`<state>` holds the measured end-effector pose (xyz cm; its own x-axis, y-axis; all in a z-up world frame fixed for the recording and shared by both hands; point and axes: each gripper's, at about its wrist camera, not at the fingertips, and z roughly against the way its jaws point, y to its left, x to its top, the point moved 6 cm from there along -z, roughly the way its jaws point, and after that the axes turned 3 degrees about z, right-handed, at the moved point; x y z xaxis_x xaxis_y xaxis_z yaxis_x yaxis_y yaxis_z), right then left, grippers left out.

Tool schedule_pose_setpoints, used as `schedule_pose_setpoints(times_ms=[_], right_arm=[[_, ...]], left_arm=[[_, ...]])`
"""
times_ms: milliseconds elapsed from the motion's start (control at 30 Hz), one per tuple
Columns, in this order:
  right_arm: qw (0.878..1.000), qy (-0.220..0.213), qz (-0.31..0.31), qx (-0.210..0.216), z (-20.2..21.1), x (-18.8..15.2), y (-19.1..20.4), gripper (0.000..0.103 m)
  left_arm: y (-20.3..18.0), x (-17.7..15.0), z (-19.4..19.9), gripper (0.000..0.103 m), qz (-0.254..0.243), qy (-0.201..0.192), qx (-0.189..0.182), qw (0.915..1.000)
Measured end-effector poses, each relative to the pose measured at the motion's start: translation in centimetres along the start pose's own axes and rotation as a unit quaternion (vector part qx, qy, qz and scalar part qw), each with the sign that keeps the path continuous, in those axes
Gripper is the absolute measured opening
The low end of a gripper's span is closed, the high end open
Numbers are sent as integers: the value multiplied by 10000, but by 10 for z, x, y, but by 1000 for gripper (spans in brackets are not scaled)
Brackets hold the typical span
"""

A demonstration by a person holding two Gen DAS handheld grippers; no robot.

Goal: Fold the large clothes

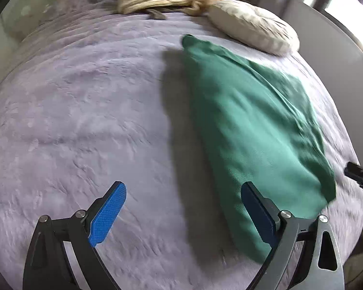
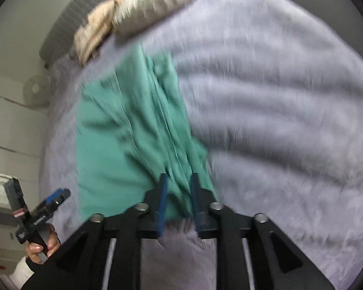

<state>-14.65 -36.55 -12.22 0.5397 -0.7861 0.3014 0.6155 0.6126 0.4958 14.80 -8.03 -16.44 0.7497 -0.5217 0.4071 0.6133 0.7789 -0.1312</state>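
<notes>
One green garment (image 2: 133, 130), creased lengthwise, on bed (image 2: 278, 96).

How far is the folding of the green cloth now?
Done: the green cloth lies on the bed as a long narrow strip, apparently folded lengthwise already. In hand: the right gripper has the near end bunched between its fingers; the left gripper is open beside it, holding nothing. Left: probably folding it shorter, end to end.

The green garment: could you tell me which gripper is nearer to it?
Right. The right gripper has the green garment bunched between its fingers; the left gripper hovers open beside its edge, one finger over it.
</notes>
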Motion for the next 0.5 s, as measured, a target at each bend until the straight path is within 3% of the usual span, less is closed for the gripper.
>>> schedule_pose_setpoints(times_ms=[33, 67, 267, 300, 400, 500], right_arm=[[10000, -31, 47, 25, 0, 11, 4, 46], [9999, -47, 101, 63, -4, 22, 8, 48], [9979, 359, 534, -12, -69, 62, 36, 48], [9974, 448, 564, -78, -79, 65, 37, 45], [9905, 611, 1000, -722, -100, 64, 29, 13], [9910, 792, 848, -669, -113, 62, 10, 8]], left_arm=[[4, 5, -4, 96, 104, 8, 85, 9999], [7, 10, -7, 96, 204, 10, 152, 9997], [3, 22, -28, 96, 574, 118, 146, 9982], [0, 22, -33, 96, 540, 163, 147, 9983], [-10, 18, -41, 96, 441, 253, 253, 9984], [-12, 18, -39, 96, 476, 248, 231, 9983]])
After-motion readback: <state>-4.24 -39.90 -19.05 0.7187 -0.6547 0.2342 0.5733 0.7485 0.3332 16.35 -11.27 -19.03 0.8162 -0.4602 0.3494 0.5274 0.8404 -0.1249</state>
